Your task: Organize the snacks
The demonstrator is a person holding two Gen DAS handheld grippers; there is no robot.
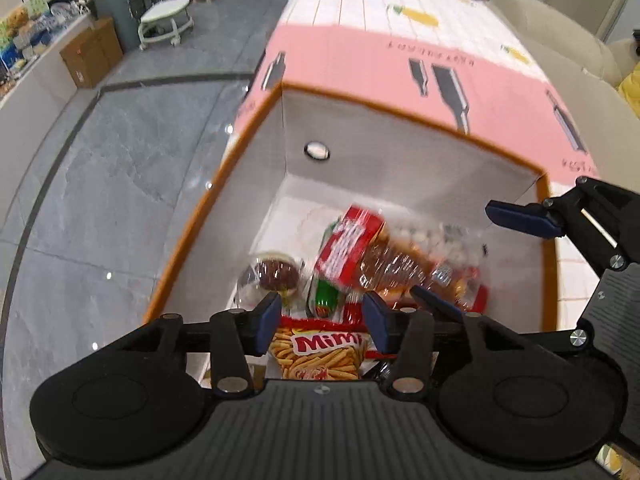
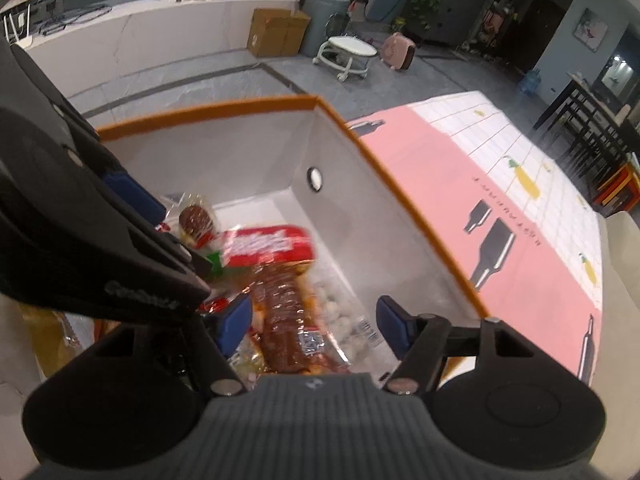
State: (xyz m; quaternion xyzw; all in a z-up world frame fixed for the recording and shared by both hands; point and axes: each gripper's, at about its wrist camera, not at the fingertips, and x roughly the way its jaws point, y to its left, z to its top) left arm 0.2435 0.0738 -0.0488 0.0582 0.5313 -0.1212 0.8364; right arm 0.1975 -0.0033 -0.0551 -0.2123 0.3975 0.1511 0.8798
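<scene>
A white box with an orange rim (image 1: 192, 236) (image 2: 400, 184) stands on the table and holds several snacks. Among them are a red packet (image 1: 344, 248) (image 2: 264, 244) and a clear bag of brown snacks (image 1: 396, 268) (image 2: 284, 320), both blurred. A round chocolate cake in clear wrap (image 1: 278, 274) (image 2: 195, 218), a Mimi fries bag (image 1: 320, 352) and a bag of white balls (image 2: 340, 312) lie there too. My left gripper (image 1: 322, 316) hangs open over the box's near end, nothing between its pads. My right gripper (image 2: 316, 322) is open above the brown bag, close beside the left.
The box sits at the edge of a table under a pink and white cloth (image 1: 360, 64) (image 2: 520, 160). Grey tiled floor lies to the left, with a white stool (image 1: 166, 20), a cardboard box (image 1: 90, 52) and a bin. A cream sofa (image 1: 560, 28) stands behind the table.
</scene>
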